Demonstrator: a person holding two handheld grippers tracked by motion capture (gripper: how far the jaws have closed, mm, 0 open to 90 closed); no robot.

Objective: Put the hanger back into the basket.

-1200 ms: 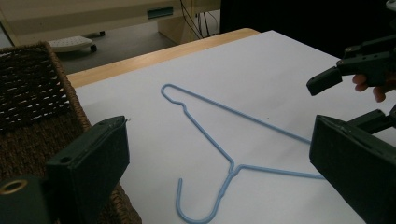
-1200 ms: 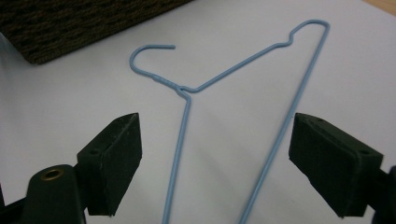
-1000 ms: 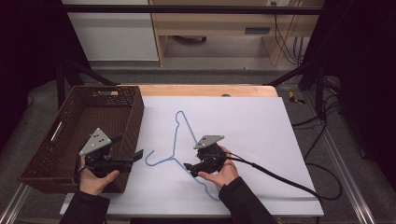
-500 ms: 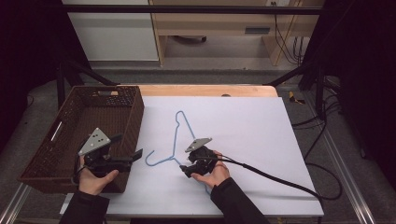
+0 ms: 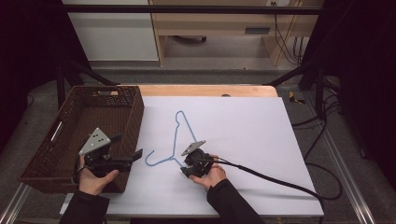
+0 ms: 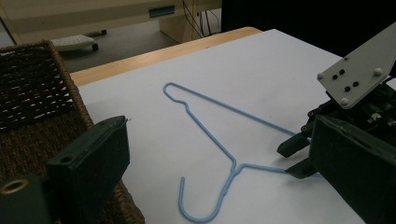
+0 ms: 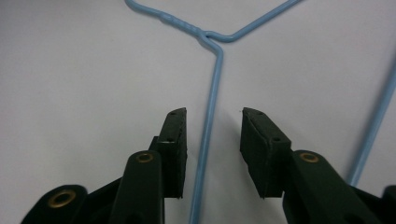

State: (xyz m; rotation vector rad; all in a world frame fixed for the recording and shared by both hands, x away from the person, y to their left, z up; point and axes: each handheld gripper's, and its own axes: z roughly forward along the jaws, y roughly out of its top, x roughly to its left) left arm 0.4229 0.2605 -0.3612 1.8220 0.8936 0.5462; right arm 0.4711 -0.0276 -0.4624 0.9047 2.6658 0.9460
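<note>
A light blue wire hanger point(image 5: 174, 140) lies flat on the white table top point(image 5: 243, 126), its hook toward the front left. My right gripper point(image 5: 183, 167) is down at the table and straddles one wire of the hanger point(image 7: 208, 116) just behind the twisted neck. Its jaws have just been closing; the wire runs between the pads with a gap on each side, so it stands open. The left gripper view shows the right gripper point(image 6: 293, 158) at the hanger point(image 6: 210, 135). My left gripper point(image 5: 127, 147) is held open beside the basket with nothing in it.
A dark brown wicker basket point(image 5: 135, 112) stands at the table's left edge, close to the left hand. A black cable point(image 5: 280, 179) trails from the right gripper across the front right of the table. A wooden strip point(image 5: 205, 90) runs along the far edge.
The right gripper has moved left and down onto the hanger's wire near the neck, and its jaws have narrowed around it. The left gripper has stayed put.
</note>
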